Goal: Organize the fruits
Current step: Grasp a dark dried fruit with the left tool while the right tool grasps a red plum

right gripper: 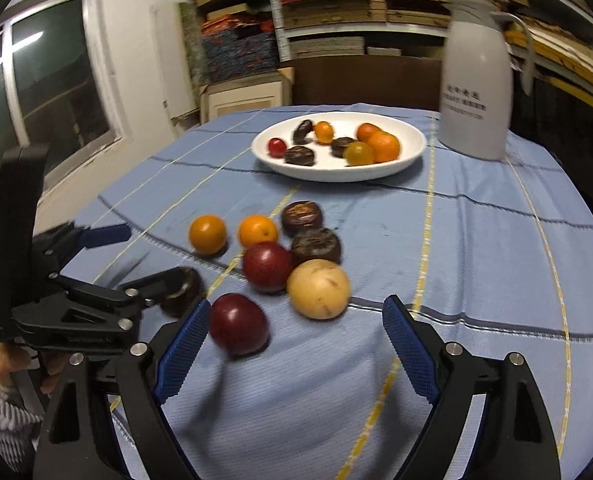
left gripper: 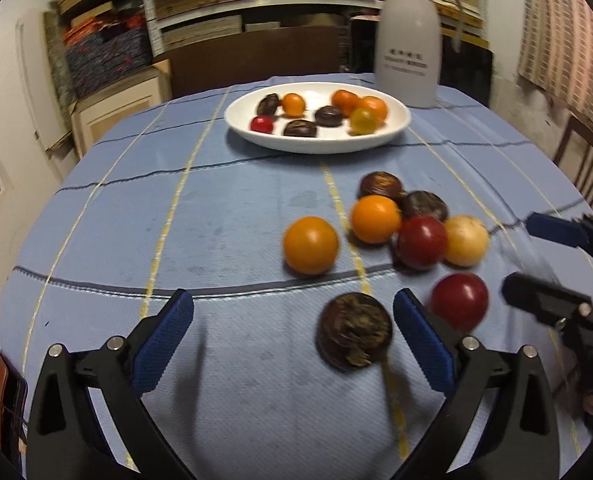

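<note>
My left gripper (left gripper: pixel 296 320) is open over the blue cloth. A dark brown fruit (left gripper: pixel 354 332) lies between its fingers, close to the right pad (left gripper: pixel 420 340) and not squeezed. My right gripper (right gripper: pixel 296 332) is open too, with a dark red fruit (right gripper: pixel 238 324) just inside its left pad (right gripper: pixel 184 352). A yellow fruit (right gripper: pixel 319 289), another red one (right gripper: pixel 267 266), two oranges (right gripper: pixel 207 234) and two brown fruits (right gripper: pixel 316 245) lie loose ahead. The white plate (left gripper: pixel 316 146) at the back holds several small fruits. Each gripper shows in the other's view: right gripper (left gripper: pixel 536 264), left gripper (right gripper: pixel 144 258).
A white jug (left gripper: pixel 408 40) stands behind the plate on the right. Shelves of stacked boards fill the back wall. A wooden chair (left gripper: pixel 588 168) is at the table's right edge, a window (right gripper: pixel 56 80) at the left. A hand in a knit sleeve (right gripper: pixel 0 400) holds the left gripper.
</note>
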Available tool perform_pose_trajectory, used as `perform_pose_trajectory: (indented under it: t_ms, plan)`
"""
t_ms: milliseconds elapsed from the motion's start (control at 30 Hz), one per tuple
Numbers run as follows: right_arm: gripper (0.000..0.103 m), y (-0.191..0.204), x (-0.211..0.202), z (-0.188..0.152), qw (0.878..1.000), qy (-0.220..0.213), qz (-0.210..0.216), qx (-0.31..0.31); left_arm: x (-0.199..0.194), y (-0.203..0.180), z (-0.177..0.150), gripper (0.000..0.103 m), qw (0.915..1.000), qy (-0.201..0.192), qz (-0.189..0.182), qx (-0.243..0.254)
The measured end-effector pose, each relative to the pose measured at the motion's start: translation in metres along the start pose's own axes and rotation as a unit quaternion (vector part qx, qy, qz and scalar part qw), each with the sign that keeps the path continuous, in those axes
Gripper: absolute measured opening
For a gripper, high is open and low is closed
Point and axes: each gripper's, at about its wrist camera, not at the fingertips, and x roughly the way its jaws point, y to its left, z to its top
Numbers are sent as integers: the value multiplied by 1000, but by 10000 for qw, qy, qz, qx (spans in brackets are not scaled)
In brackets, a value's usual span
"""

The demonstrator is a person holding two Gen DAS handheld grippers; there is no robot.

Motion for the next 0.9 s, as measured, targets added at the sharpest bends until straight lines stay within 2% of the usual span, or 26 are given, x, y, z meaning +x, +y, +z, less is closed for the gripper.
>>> perform_pose_trajectory:
  t_ms: [133, 300, 367, 400, 433, 500, 533, 700, 767, 900]
  plan:
    - [87, 11, 2, 0, 9996, 35, 46, -259, 8, -5, 0, 98, 9997, 199, -25, 128]
    - [76, 16, 5, -1, 9991, 126, 110, -380, 18, -8, -1, 98, 9989, 430, -78, 196]
    - [74, 18, 5, -1, 9989, 151, 151, -422, 20, -9, -1, 97, 9986, 455, -145, 230]
    - [74, 18, 5, -1, 9988, 147, 153, -430, 19, -9, -1, 89, 9985, 459, -191, 240]
    - [74, 18, 5, -1, 9989, 146, 156, -420, 20, -10, -1, 70, 9982, 481, -266, 240]
    - [74, 17, 5, -2, 9990, 166, 163, -376, 24, -8, -1, 56, 9963, 595, -596, 159]
    - [74, 16, 6, -1, 9991, 176, 167, -350, 22, -7, -1, 43, 9960, 569, -687, 111]
    - [74, 13, 9, -1, 9990, 271, 242, -278, 17, 6, 1, 43, 9966, 450, -662, -187]
    - [74, 16, 16, 0, 9981, 428, 339, -299, 18, 17, 1, 43, 9969, 439, -486, -425]
    - [74, 25, 28, -2, 9959, 695, 416, -412, 22, 22, 1, 43, 9963, 500, -458, -521]
